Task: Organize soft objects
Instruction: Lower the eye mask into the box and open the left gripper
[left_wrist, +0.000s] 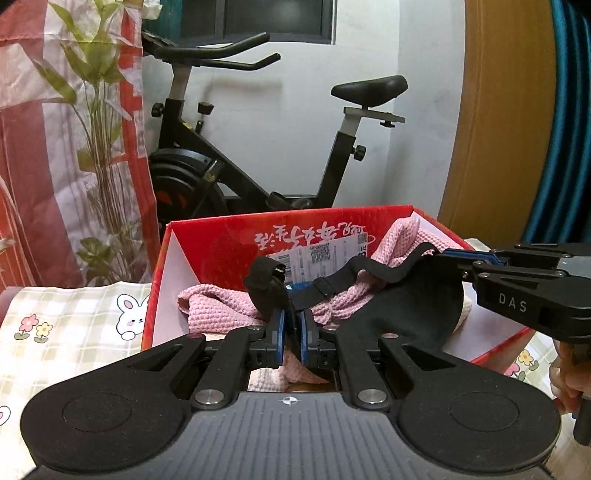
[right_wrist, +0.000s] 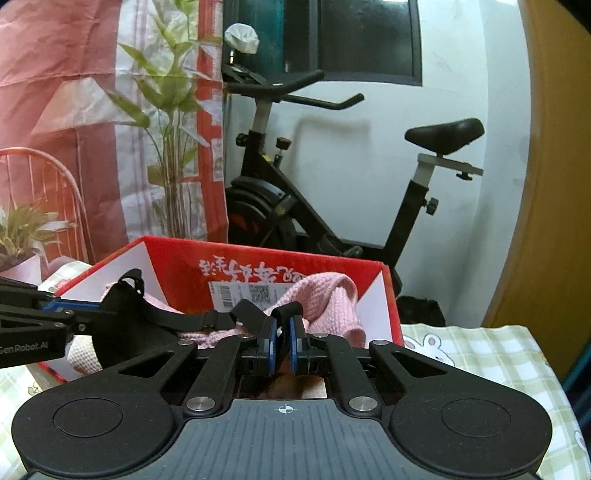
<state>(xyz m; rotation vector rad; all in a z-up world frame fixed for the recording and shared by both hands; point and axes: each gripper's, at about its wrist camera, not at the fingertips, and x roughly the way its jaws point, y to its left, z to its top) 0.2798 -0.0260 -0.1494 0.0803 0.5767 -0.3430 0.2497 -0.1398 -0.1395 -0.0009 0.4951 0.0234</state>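
Note:
A black eye mask (left_wrist: 417, 310) with an elastic strap (left_wrist: 332, 280) hangs stretched between my two grippers over an open red box (left_wrist: 221, 236). My left gripper (left_wrist: 291, 321) is shut on one end of the mask, with a folded strap tab sticking up above the pads. My right gripper (left_wrist: 448, 254) comes in from the right, shut on the mask's other end. In the right wrist view the right gripper (right_wrist: 282, 328) pinches strap loops, and the left gripper (right_wrist: 92, 308) holds the mask's padded part (right_wrist: 122, 325). A pink knitted towel (left_wrist: 221, 310) (right_wrist: 325, 299) lies crumpled inside the box (right_wrist: 177, 258).
The box stands on a checked tablecloth with rabbit prints (left_wrist: 74, 325). Behind it stand a black exercise bike (left_wrist: 258, 166), a tall leafy plant (left_wrist: 99, 147) and a red-and-white curtain. A wooden door (left_wrist: 498, 110) is at right; a small potted plant (right_wrist: 22, 236) is at left.

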